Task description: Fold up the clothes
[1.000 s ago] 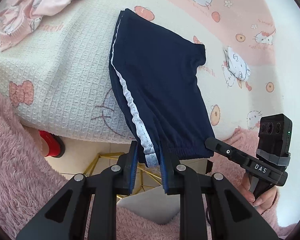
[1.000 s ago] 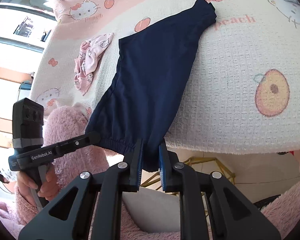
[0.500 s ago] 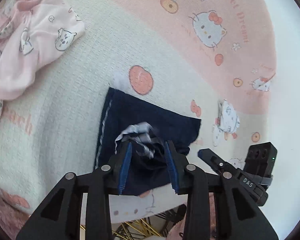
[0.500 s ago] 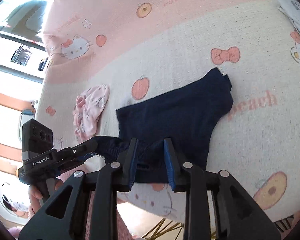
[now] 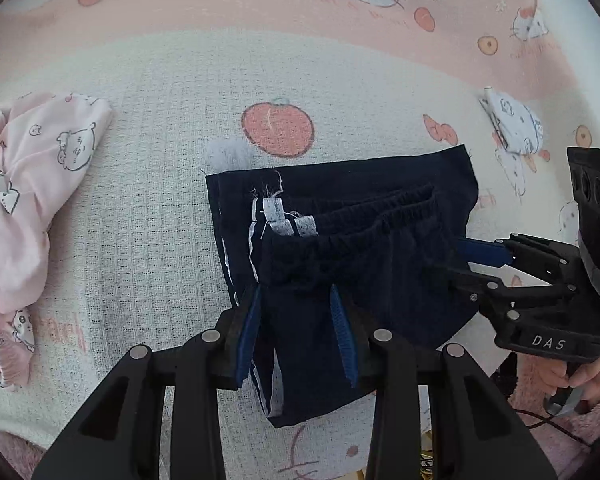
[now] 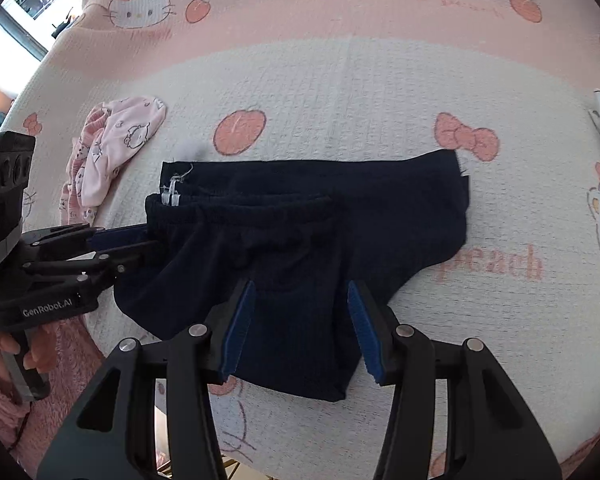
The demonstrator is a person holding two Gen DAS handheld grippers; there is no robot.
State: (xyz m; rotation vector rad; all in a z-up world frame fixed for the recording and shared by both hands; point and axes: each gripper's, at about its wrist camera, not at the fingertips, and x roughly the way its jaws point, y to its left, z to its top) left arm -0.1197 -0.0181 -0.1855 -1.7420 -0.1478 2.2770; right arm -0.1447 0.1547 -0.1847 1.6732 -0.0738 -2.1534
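Observation:
Navy shorts [image 5: 380, 248] with a white side stripe lie folded in half on the bedspread, the elastic waistband laid back over the leg part. In the right wrist view the same shorts [image 6: 300, 208] spread across the middle. My left gripper [image 5: 296, 300] is open over the near left part of the fold, with cloth showing between its blue pads. My right gripper [image 6: 300, 292] is open over the near right part. The right gripper [image 5: 472, 256] shows side-on at the shorts' right edge, the left gripper [image 6: 132, 244] at their left edge.
A crumpled pink printed garment [image 5: 40, 184] [image 6: 116, 140] lies to the left. A small white printed item [image 5: 516, 124] sits at the right. The cream and pink cartoon bedspread [image 5: 140, 120] covers the bed. Hands [image 5: 592, 368] [image 6: 4, 344] in fluffy pink sleeves hold the handles.
Both grippers, shut on the waistband hanging off the bed edge, carried it up and over onto the shorts, then opened and let go. The shorts now lie folded.

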